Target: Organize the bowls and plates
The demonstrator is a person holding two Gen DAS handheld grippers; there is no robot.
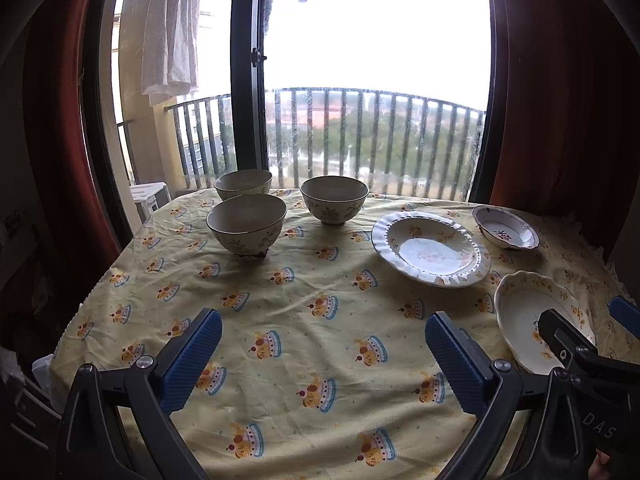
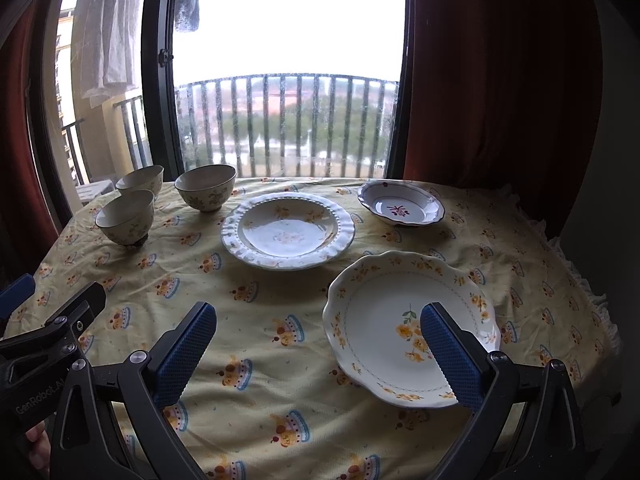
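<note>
Both the left tongs [image 1: 324, 356] and right tongs [image 2: 318, 350] gape wide, holding nothing above the desk [image 2: 280, 360]. The flowered plate [image 2: 384, 320] lies under the right pair; two other plates [image 2: 288, 230] and three bowls [image 1: 246, 224] lie beyond. Glazed rims could slip from the pads [image 2: 182, 354]. "GenRobot.AI", probably, marks the left tongs.

A yellow patterned tablecloth [image 2: 280, 360], red curtains [image 2: 500, 80], and what looks like laundry [image 1: 168, 28] outside.
</note>
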